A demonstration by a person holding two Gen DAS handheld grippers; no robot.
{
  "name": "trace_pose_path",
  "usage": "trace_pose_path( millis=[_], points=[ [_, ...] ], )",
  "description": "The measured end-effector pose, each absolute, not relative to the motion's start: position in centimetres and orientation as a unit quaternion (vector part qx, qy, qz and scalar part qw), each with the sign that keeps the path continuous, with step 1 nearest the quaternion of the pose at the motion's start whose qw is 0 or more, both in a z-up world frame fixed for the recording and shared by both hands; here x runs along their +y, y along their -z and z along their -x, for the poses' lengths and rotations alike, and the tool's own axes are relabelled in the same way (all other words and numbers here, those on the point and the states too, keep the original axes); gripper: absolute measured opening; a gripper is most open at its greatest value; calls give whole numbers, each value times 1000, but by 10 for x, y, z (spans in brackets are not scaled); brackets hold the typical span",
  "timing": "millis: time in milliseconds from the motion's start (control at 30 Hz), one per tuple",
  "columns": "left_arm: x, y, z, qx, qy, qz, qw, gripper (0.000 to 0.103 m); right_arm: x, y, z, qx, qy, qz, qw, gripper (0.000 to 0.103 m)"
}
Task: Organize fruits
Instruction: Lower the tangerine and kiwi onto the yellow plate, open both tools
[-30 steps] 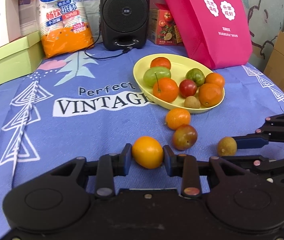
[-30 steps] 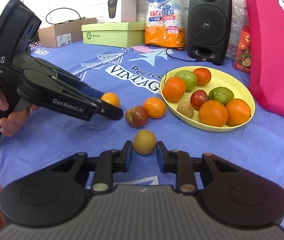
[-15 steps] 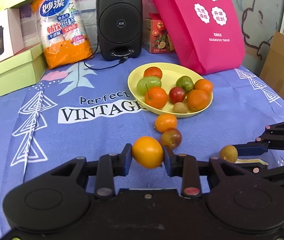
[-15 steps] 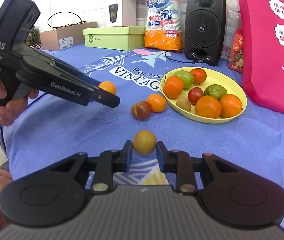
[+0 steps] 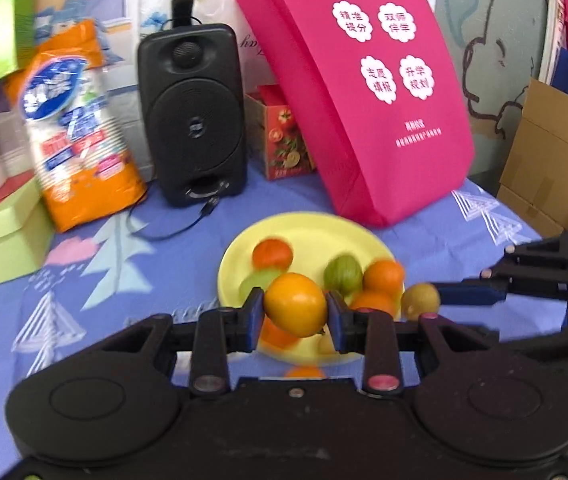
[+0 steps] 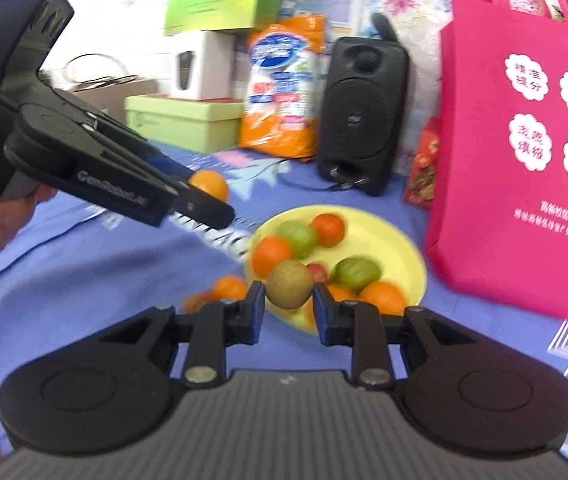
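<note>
Left wrist view has the left gripper [image 5: 295, 311] pinching an orange fruit [image 5: 295, 309] between its jaws, lifted off the cloth with the yellow plate [image 5: 315, 236] behind and below it. To its right the right gripper [image 5: 429, 300] clamps a small brownish-green fruit [image 5: 419, 301] near the plate's right rim. From the right wrist view that brownish-green fruit [image 6: 288, 285] sits squeezed between the right gripper [image 6: 288, 304] jaws, held in the air in front of the plate [image 6: 399, 248], which carries orange, green and red fruits. Two more fruits, blurred, lie on the blue tablecloth [image 6: 84, 264] just left of the plate. Behind stand a black speaker [image 6: 361, 114], a pink bag [image 6: 523, 168] and an orange pack of paper cups [image 6: 282, 88].
</note>
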State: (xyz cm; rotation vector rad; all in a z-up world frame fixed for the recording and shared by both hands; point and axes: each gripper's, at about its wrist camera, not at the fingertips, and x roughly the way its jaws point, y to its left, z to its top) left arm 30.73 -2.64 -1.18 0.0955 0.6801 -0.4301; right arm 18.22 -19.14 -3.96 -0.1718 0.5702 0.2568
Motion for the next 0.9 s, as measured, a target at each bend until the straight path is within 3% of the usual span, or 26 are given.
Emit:
trace_pose_path(
  millis=[233,300,333,700,800,900],
  points=[
    [-59,34,-383,373,241,5,896,36,-201,54,-233,306,-108,95,941,25],
    [-63,41,-393,377,231,11,897,70,-203,60,-244,309,-102,94,941,25],
    [-64,42,-396,375,221,10,900,74,-204,62,-249,310,-99,94,941,26],
    [-5,24,-357,339,174,36,924,82,-207,75,-292,318,-89,78,941,26],
    [8,21,-342,331,158,17,930,82,-207,79,-295,321,-80,73,941,38],
    [18,24,-329,328,136,-8,935,82,-208,78,-280,314,-83,75,943,38]
  ],
)
